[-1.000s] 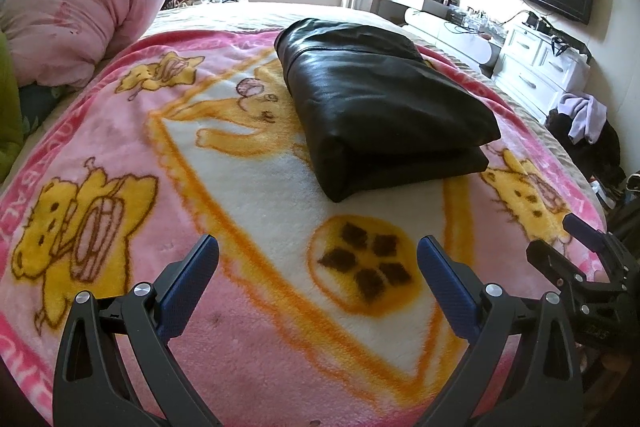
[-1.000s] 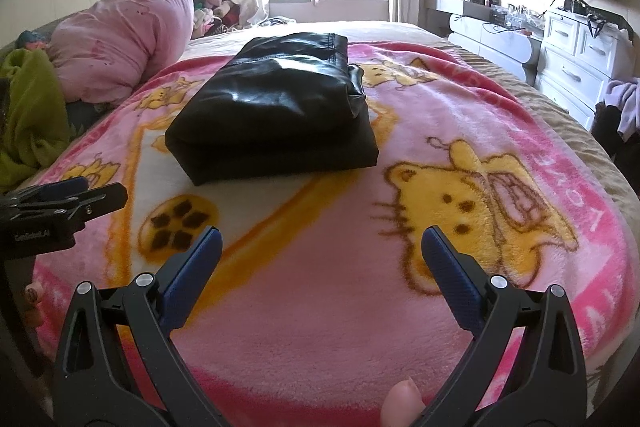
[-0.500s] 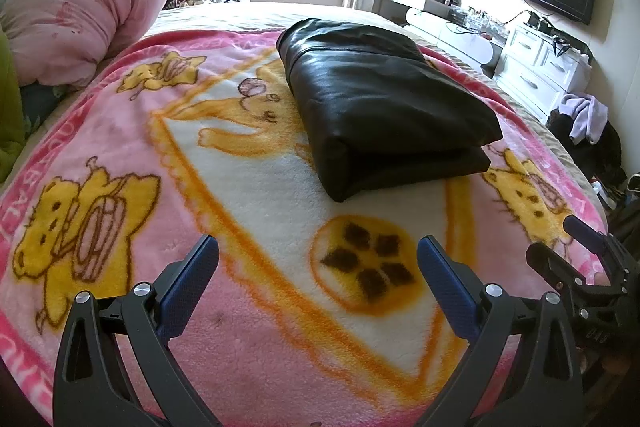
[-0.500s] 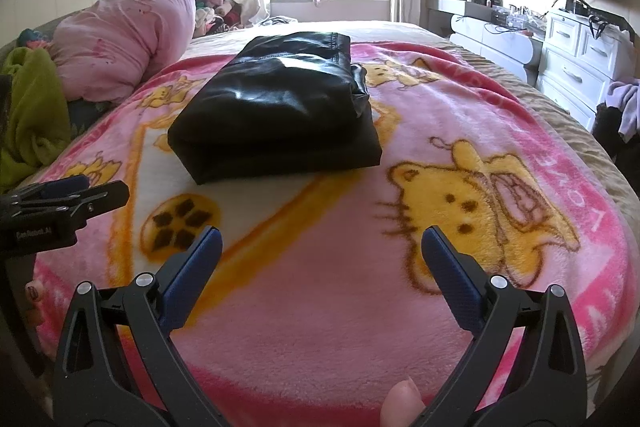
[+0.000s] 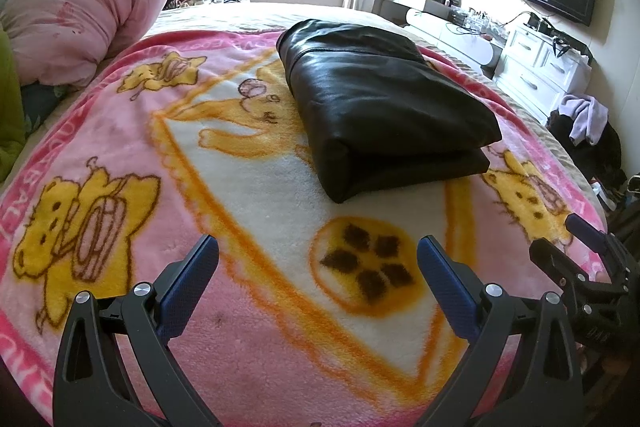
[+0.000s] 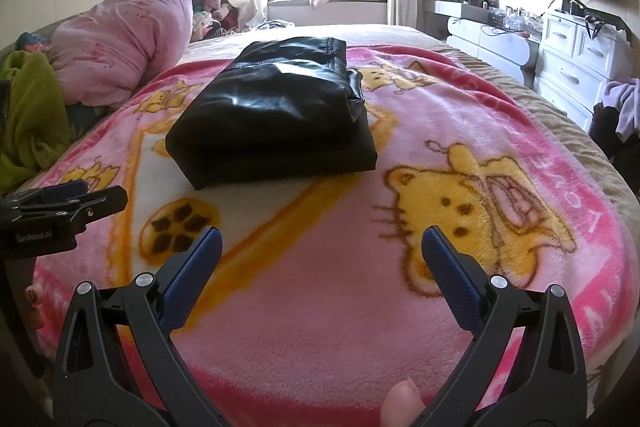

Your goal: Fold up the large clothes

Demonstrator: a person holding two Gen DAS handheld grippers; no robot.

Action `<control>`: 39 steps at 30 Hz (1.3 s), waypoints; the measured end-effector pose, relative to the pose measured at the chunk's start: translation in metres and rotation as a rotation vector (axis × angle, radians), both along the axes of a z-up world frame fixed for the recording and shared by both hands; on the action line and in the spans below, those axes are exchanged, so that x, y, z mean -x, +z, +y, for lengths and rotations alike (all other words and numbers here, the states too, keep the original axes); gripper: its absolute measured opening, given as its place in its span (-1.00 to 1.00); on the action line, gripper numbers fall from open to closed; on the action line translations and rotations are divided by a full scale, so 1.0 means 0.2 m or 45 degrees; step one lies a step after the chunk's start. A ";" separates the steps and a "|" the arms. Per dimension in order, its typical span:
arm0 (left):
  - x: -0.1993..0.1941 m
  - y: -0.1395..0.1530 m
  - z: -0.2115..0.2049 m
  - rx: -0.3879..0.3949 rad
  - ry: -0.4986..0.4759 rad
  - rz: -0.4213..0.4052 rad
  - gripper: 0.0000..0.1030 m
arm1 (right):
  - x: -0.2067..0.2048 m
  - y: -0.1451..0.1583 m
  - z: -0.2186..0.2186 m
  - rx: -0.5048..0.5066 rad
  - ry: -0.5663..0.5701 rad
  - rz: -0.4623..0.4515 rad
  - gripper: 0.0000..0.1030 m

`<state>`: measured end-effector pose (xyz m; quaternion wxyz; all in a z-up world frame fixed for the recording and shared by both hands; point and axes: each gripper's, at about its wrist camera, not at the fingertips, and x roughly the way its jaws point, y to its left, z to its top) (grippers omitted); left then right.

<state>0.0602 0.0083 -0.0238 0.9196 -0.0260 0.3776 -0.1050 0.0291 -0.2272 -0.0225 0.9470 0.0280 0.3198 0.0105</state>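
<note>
While lying folded into a thick glossy rectangle, the black leather-like garment rests well ahead of both sets of fingers, untouched. Left gripper and right gripper: jaws spread wide, holding nothing, above the pink cartoon-bear fleece blanket. Risk: the slick, springy stack may slide or unfold if nudged at its near edge; plush fleece could snag fingertips.

Each tool has black plastic arms, ribbed blue finger pads and silver screws (two per arm).
</note>
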 end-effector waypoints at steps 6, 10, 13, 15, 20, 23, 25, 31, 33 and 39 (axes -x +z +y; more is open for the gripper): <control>0.00 0.00 0.00 -0.003 0.000 0.000 0.92 | 0.00 0.00 0.00 0.003 -0.002 -0.003 0.83; 0.00 0.00 0.00 -0.006 0.000 -0.003 0.92 | 0.00 0.01 0.00 0.002 -0.002 -0.006 0.83; 0.00 0.00 0.00 -0.008 0.000 -0.005 0.92 | 0.01 0.01 0.00 0.006 -0.002 -0.007 0.83; 0.00 0.00 0.00 -0.007 -0.001 -0.001 0.92 | 0.00 0.01 -0.01 0.004 -0.004 -0.007 0.83; 0.00 0.01 0.00 -0.012 0.005 -0.010 0.92 | 0.00 0.01 -0.01 0.005 -0.010 -0.007 0.83; 0.01 0.00 0.00 -0.024 0.007 -0.015 0.92 | 0.00 0.01 -0.01 0.005 -0.011 -0.008 0.83; 0.01 0.00 0.00 -0.029 0.008 -0.018 0.92 | 0.00 0.01 -0.01 0.003 -0.013 -0.008 0.83; 0.01 0.01 0.01 -0.037 0.025 -0.008 0.92 | 0.00 0.01 -0.02 0.003 -0.011 -0.008 0.83; 0.01 0.01 0.02 -0.027 0.026 -0.005 0.92 | 0.00 0.02 -0.02 0.005 -0.011 -0.009 0.83; 0.01 0.01 0.02 -0.024 0.020 -0.008 0.92 | 0.00 0.01 -0.02 0.004 -0.010 -0.009 0.83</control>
